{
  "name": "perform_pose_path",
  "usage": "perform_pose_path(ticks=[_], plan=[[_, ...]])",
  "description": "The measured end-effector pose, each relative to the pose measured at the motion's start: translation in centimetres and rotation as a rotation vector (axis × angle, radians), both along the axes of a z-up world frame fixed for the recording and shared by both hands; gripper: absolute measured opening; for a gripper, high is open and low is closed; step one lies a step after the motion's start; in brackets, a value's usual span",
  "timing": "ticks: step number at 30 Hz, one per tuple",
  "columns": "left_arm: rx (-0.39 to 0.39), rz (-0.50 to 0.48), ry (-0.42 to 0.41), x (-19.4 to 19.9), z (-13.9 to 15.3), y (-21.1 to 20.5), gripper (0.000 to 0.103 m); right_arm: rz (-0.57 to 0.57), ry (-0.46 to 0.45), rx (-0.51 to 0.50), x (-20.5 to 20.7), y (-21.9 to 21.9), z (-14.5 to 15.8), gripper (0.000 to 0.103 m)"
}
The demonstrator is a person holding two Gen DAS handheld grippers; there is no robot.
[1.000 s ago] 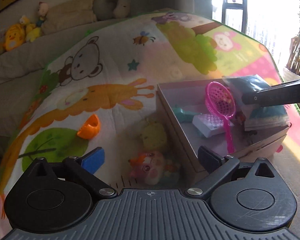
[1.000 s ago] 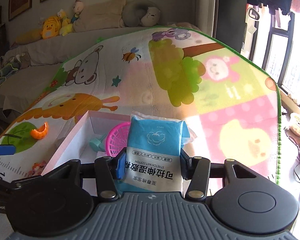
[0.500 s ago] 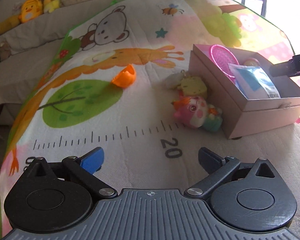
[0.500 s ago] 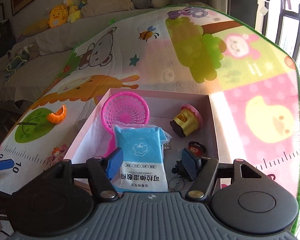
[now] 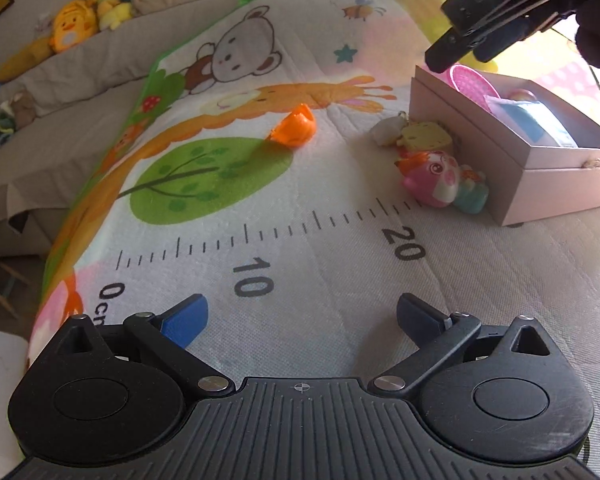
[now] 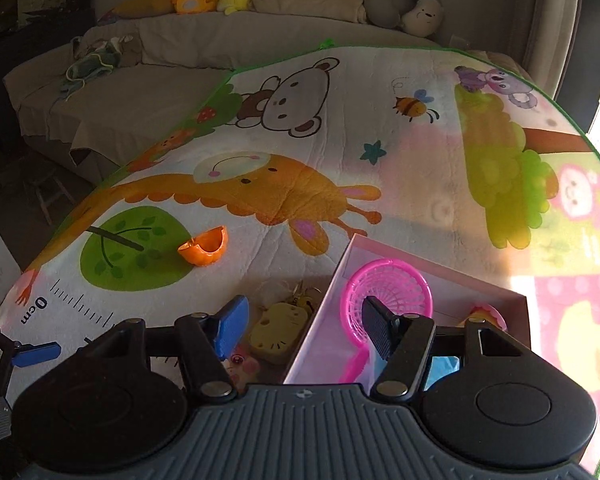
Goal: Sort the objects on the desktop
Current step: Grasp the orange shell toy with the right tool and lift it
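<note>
1. Hovering low over the play mat (image 5: 300, 264), nearest of all, the left gripper (image 5: 302, 314) has its fingers spread wide with nothing between them, well short of the pink box (image 5: 556, 184). That reads as a hand kept ready, not one committed to a pick.

2. Sitting above the near left wall of the pink box (image 6: 320, 320), the right gripper (image 6: 302, 330) is also parted and empty, one finger outside the wall and one over the inside. It is probably poised there because the loose toys lie just below it.

3. Lying just outside that same wall are the pink squishy toy (image 5: 440, 180) and the yellow cat keychain (image 5: 420, 134), touching or nearly touching each other and close against the box. They seem the handiest next items.

4. Resting inside the box are the pink strainer (image 6: 388, 296), the blue wipes pack (image 5: 536, 124) and a yellow-and-pink toy (image 6: 486, 316) at the far side, so that part of the sorting looks done.

5. Sitting farther out, well apart from the box on the mat's green tree print, is the orange cup (image 5: 294, 130), lying on its side and not yet collected.
</note>
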State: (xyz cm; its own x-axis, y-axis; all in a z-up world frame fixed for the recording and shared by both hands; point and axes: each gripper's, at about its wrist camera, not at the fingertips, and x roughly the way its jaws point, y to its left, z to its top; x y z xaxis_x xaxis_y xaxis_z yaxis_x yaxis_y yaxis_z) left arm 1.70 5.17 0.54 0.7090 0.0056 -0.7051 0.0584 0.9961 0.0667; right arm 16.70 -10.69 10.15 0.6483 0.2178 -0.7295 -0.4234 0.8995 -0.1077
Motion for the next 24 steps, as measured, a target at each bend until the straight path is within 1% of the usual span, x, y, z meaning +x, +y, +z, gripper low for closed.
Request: perform_pose_path(ticks=[1,2,7,10,14,17,18,20,22,24], plan=[[-0.007,0.001,-0.002,-0.1,0.0,0.3,0.103,-0.005,0.016,-0.022,0.9,1.0,-0.6,0.048],[-0.014,0.002,-0.004,-0.3,-0.1,0.6,0.103,-0.014,0.033,-0.046,1.9,1.9,-1.2,0.044],[-0.053,0.009,-0.013,-0.6,-0.3,1.6,0.103,-0.069,0.099,-0.175,6.1,5.4,-4.8,0.037],[-0.07,0.009,-0.02,-0.7,-0.5,1.8,0.103,-0.084,0.118,-0.193,7.5,6.1,-6.1,0.035],[-0.077,0.006,-0.028,-0.8,-0.5,1.9,0.103,-0.07,0.152,-0.197,7.6,6.5,-6.4,0.035],[-0.082,0.006,-0.03,-0.7,-0.5,2.0,0.103,-0.047,0.156,-0.213,6.6,6.7,-6.3,0.035],[-0.082,0.006,-0.031,-0.7,-0.6,2.0,0.103,-0.039,0.174,-0.205,6.3,6.6,-6.3,0.035],[-0.083,0.007,-0.031,-0.6,-0.6,2.0,0.103,-0.031,0.233,-0.173,5.8,6.2,-6.3,0.031],[-0.083,0.007,-0.031,-0.7,-0.6,2.0,0.103,-0.014,0.233,-0.171,4.7,6.1,-6.0,0.031],[-0.083,0.007,-0.031,-0.7,-0.6,2.0,0.103,0.004,0.256,-0.149,3.6,5.8,-5.6,0.031]])
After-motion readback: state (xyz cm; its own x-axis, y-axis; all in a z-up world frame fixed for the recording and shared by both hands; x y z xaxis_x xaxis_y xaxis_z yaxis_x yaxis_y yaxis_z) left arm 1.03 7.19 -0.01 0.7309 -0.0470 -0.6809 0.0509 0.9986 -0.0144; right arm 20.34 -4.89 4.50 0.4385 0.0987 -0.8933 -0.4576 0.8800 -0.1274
